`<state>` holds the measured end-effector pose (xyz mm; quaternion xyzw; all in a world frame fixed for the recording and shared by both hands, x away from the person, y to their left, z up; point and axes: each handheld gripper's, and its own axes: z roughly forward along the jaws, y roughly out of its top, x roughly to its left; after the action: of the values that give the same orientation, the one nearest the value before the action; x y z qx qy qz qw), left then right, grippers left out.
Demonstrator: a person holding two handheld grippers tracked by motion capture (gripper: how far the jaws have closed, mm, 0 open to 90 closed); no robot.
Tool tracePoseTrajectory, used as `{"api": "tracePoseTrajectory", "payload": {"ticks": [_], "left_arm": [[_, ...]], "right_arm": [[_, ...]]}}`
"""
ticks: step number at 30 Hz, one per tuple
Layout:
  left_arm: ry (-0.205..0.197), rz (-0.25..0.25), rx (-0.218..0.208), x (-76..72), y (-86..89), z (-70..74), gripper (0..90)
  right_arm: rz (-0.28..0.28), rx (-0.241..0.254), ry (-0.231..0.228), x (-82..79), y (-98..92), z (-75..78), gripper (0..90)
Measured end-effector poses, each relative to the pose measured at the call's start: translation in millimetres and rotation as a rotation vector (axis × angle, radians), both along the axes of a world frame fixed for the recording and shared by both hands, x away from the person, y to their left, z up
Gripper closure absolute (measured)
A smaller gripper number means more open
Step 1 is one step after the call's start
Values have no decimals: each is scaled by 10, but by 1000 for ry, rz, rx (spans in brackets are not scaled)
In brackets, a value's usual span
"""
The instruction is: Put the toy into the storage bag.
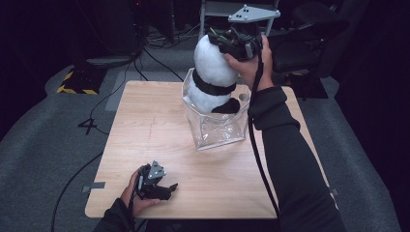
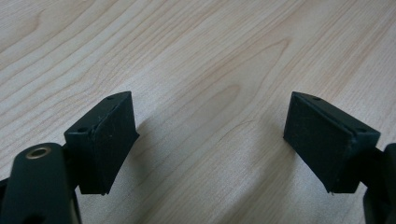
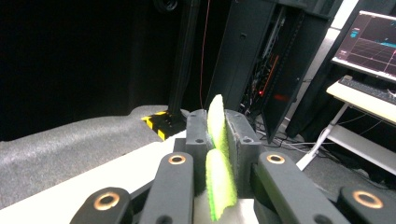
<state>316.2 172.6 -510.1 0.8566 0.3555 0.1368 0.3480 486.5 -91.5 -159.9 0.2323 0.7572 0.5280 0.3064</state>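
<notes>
A white plush toy (image 1: 212, 63) with a black band round its middle stands half inside a clear container (image 1: 217, 131) at the back of the wooden table (image 1: 145, 145). High over the toy's top, my right gripper (image 1: 217, 37) is shut on a thin yellow-green felt piece (image 3: 220, 182), which is pinched flat between its jaws (image 3: 217, 135). My left gripper (image 1: 167, 189) rests low over the table's front left, held in a hand. It is open (image 2: 210, 126), with bare wood grain between its black pads (image 2: 109, 140).
A black cable (image 1: 261, 159) trails from the right gripper along the sleeve. On the floor behind the table lie cables and a black-and-yellow base (image 1: 77, 83). A dark equipment rack (image 3: 266, 60) and a lit monitor (image 3: 369, 42) stand beyond.
</notes>
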Motion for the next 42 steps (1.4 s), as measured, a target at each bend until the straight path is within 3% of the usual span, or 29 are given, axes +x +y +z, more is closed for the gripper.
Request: {"api": "tracePoseTrajectory", "payload": {"ticks": [10,21,29,32,42], "left_arm": [[1,0,0,0,0,0,171],[-1,1,0,-1,-1,-1,171],[-2,-3,2,-1,0,-1,172],[-2,-4,2,-1,0,-2,172],[1,-3,-2,-3,-3,-4,171]], "right_arm": [[-32,13,23,114,-117,-169,813],[-53,17,3,196,-108,-151,820],[-57,-23,53,329,-44,-435,822],[-55,-13,72,362,-68,-541,822],[-40,-55,119,364,-51,-799,820]]}}
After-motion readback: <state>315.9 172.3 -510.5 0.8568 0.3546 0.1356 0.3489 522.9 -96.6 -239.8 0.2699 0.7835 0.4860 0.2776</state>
